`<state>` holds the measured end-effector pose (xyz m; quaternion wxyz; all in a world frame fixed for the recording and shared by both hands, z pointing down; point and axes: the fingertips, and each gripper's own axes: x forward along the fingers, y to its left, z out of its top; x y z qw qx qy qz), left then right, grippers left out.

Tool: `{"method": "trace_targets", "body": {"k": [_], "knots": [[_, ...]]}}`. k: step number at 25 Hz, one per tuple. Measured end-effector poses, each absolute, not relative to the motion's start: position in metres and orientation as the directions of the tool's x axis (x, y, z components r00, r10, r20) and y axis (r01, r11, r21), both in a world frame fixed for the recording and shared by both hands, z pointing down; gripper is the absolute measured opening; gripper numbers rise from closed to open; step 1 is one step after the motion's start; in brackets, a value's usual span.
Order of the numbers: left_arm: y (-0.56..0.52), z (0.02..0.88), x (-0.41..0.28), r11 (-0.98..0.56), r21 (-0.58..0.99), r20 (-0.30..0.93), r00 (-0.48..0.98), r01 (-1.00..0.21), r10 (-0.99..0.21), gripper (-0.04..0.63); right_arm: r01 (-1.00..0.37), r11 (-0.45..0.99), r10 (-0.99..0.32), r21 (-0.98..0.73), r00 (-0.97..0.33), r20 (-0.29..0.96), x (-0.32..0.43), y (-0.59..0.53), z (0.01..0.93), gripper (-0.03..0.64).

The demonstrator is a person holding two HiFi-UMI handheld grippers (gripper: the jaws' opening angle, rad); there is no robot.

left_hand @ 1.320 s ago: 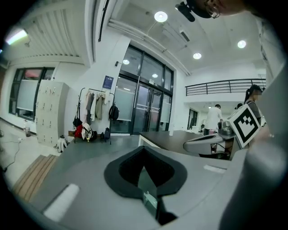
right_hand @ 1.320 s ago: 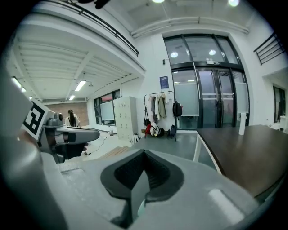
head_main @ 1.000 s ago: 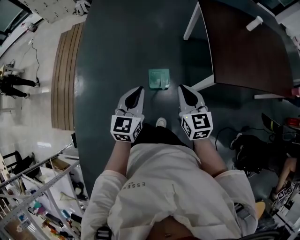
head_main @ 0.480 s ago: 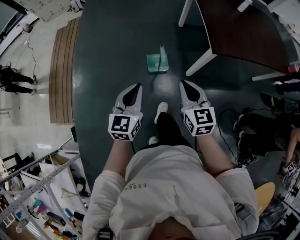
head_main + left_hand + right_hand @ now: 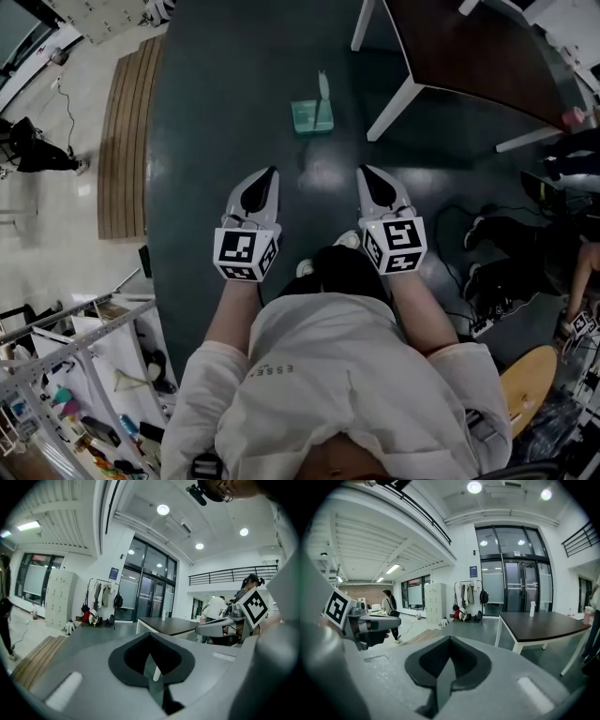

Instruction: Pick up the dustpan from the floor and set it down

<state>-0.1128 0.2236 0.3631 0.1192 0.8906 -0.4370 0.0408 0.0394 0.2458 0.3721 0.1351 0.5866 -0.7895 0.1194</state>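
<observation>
Dark floor [image 5: 216, 112] of an open hall, with the dustpan lying ahead of me.
The green dustpan [image 5: 312, 117] sits on the floor near the white leg of the dark-topped table [image 5: 469, 66], well apart from both tools. I carry the left gripper [image 5: 271, 172] and right gripper [image 5: 362, 171] side by side, each with its jaws pressed together and empty. I judge that suits an approach, with no reach begun. Glass doors [image 5: 511, 588] and lockers [image 5: 434, 602] line the far wall.
</observation>
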Motion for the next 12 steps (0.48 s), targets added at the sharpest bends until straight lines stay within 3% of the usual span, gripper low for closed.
{"method": "trace_targets", "body": {"k": [12], "knots": [[0.272,0.369,-0.112,-0.596,0.173,0.198,0.62,-0.784,-0.759,0.015,-0.961,0.273,-0.895,-0.047,-0.272,0.354,0.033,0.296,0.375,-0.008]]}}
